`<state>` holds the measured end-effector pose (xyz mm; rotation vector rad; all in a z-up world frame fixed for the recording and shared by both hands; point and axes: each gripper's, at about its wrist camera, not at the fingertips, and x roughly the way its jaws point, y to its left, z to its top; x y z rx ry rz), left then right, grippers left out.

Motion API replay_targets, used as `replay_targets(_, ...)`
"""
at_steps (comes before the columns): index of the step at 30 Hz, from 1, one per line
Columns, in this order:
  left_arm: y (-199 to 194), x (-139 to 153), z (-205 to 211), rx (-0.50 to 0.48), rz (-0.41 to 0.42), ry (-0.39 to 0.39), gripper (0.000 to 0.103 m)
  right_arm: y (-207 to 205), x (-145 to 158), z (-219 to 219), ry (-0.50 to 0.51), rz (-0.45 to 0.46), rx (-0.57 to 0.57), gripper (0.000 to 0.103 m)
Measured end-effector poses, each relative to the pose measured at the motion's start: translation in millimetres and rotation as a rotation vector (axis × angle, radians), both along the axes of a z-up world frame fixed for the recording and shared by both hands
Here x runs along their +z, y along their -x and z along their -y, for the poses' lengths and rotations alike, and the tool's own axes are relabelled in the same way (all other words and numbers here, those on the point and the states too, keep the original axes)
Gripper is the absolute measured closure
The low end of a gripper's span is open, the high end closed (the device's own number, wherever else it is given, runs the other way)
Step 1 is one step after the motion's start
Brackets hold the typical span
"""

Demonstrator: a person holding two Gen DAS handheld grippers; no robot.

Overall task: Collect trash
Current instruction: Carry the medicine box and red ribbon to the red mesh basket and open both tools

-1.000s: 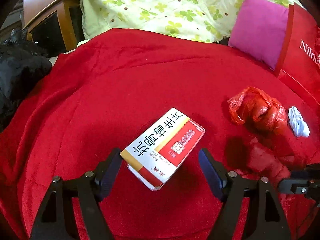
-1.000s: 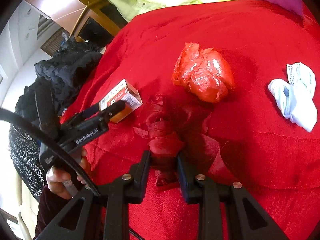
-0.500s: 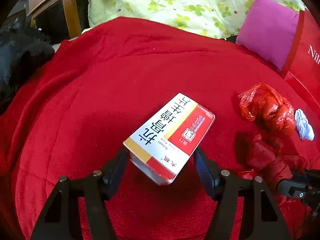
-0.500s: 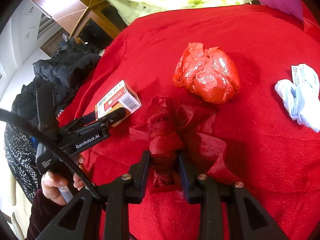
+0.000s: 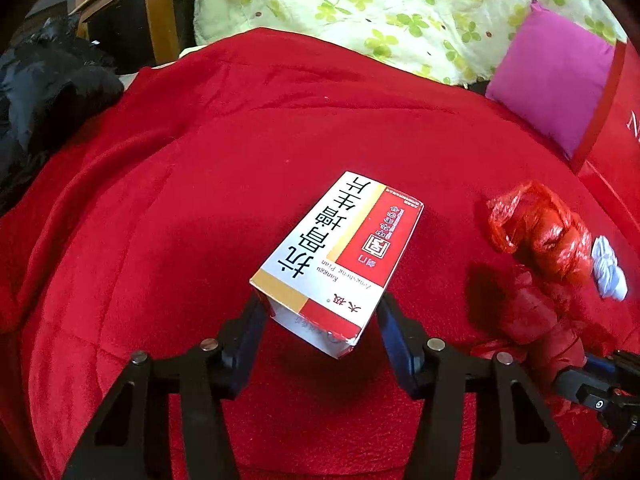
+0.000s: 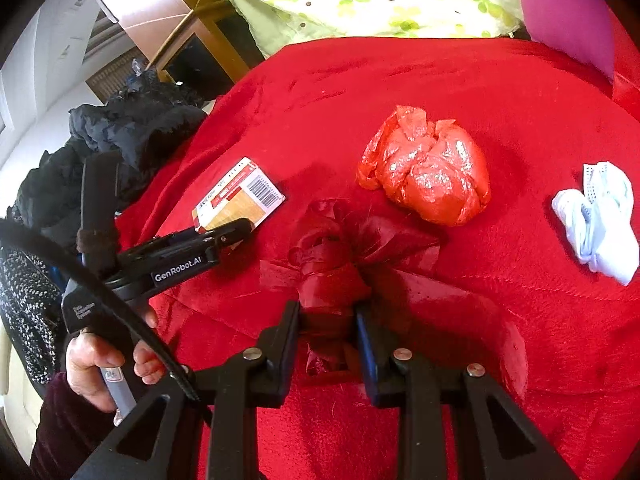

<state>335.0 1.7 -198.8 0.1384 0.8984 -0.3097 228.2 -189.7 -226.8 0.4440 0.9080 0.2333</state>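
My left gripper [image 5: 320, 312] is shut on a white, red and gold medicine box [image 5: 340, 256] and holds its near end, tilted, above the red blanket. The box also shows in the right wrist view [image 6: 236, 200] with the left gripper [image 6: 236, 228] on it. My right gripper [image 6: 328, 316] is shut on a dark red ribbon bow [image 6: 340, 252], which also shows in the left wrist view [image 5: 536, 320]. A crumpled red plastic bag [image 6: 428, 180] lies beyond the bow. A crumpled white tissue [image 6: 596, 216] lies to the right.
A red blanket [image 5: 200, 200] covers the bed. A black jacket [image 5: 44, 92] lies at the left edge. A pink cushion [image 5: 556, 84], a green flowered cloth [image 5: 360, 4] and a red bag [image 5: 616, 140] lie at the back and right.
My left gripper has closed on the medicine box and lifted its near end. My right gripper has stayed shut on the ribbon bow.
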Motion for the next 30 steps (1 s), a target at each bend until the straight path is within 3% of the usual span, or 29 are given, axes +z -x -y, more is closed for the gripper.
replay_targets(21, 52, 52, 5, 0.016, 0.169, 0.028, 0.045, 46, 56, 34, 0.059, 0.179, -0.061, 0.074)
replay_targets(30, 87, 71, 29, -0.019, 0.272, -0.018, 0.045, 67, 81, 61, 0.071, 0.246, -0.096, 0.074)
